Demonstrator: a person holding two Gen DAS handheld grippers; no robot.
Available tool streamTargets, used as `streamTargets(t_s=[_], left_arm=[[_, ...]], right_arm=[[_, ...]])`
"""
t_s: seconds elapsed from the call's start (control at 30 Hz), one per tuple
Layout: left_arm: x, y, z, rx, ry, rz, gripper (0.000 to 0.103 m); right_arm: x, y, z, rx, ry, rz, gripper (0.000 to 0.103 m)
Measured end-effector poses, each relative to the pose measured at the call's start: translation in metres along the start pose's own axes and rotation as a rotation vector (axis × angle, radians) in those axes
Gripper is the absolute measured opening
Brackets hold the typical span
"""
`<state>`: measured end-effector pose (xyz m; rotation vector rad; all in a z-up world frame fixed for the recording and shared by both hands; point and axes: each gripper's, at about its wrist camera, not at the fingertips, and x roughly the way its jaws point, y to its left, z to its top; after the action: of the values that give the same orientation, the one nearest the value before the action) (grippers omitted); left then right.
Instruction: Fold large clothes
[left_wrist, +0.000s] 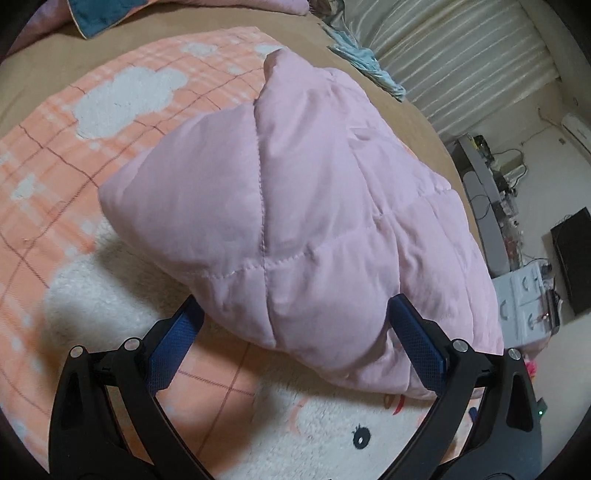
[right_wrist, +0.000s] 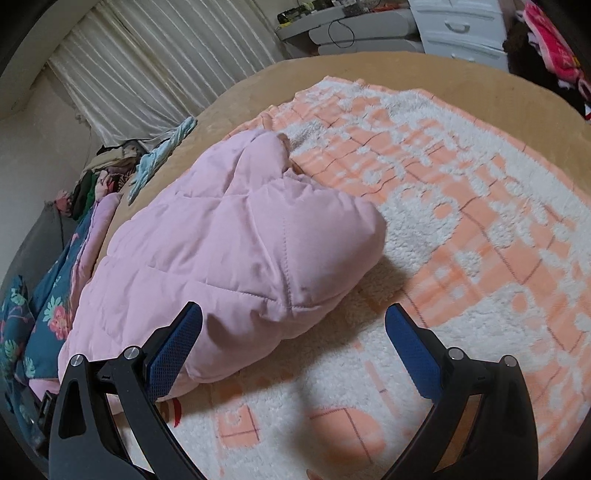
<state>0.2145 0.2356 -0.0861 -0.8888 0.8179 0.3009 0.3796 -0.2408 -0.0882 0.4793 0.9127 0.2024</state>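
A pink quilted padded garment (left_wrist: 295, 206) lies folded into a puffy bundle on an orange-and-white fleece blanket (left_wrist: 110, 122). It also shows in the right wrist view (right_wrist: 229, 258), left of centre. My left gripper (left_wrist: 295, 306) is open, its blue pads on either side of the bundle's near end, a little above it. My right gripper (right_wrist: 293, 314) is open and empty, hovering over the bundle's near right corner and the blanket (right_wrist: 461, 229).
The blanket covers a tan bed (right_wrist: 406, 70). A blue floral quilt (right_wrist: 33, 306) and a pile of clothes (right_wrist: 110, 177) lie at the bed's left side. White curtains (right_wrist: 155, 55), a white drawer unit (right_wrist: 461, 26) and a cluttered desk (left_wrist: 491, 184) stand beyond.
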Motion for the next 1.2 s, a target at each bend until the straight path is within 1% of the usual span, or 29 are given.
streamTargets(t_s=[0.23,0.5,0.67,0.77,0.97,1.0,1.07,1.13,1.17,1.2], left_arm=[[0.012,0.002,0.006,-0.065,-0.003,-0.051,0.095],[0.029,0.009,0.014,-0.152,-0.007,-0.112,0.095],[0.035,0.006,0.015,-0.147,-0.032,-0.117,0.095],[0.035,0.002,0.012,-0.136,-0.048,-0.119,0.095],[0.034,-0.004,0.015,-0.111,-0.071,-0.115,0.095],[0.034,-0.005,0.014,-0.11,-0.076,-0.113,0.095],[0.033,-0.007,0.014,-0.11,-0.086,-0.108,0.095],[0.031,-0.01,0.013,-0.104,-0.092,-0.105,0.095],[0.031,-0.011,0.013,-0.1,-0.094,-0.103,0.095],[0.03,-0.013,0.013,-0.096,-0.097,-0.102,0.095]], right_arm=[[0.022,0.001,0.005,0.064,0.034,0.074,0.099],[0.05,0.0,0.016,0.117,0.06,0.131,0.099],[0.065,-0.003,0.019,0.136,0.06,0.178,0.099],[0.071,-0.003,0.023,0.145,0.061,0.194,0.099],[0.078,0.002,0.028,0.134,0.062,0.222,0.099],[0.079,0.002,0.028,0.129,0.06,0.229,0.098],[0.082,0.003,0.029,0.125,0.06,0.251,0.092],[0.081,0.005,0.029,0.112,0.06,0.273,0.076],[0.079,0.007,0.03,0.096,0.053,0.278,0.074],[0.077,0.009,0.03,0.082,0.046,0.283,0.068]])
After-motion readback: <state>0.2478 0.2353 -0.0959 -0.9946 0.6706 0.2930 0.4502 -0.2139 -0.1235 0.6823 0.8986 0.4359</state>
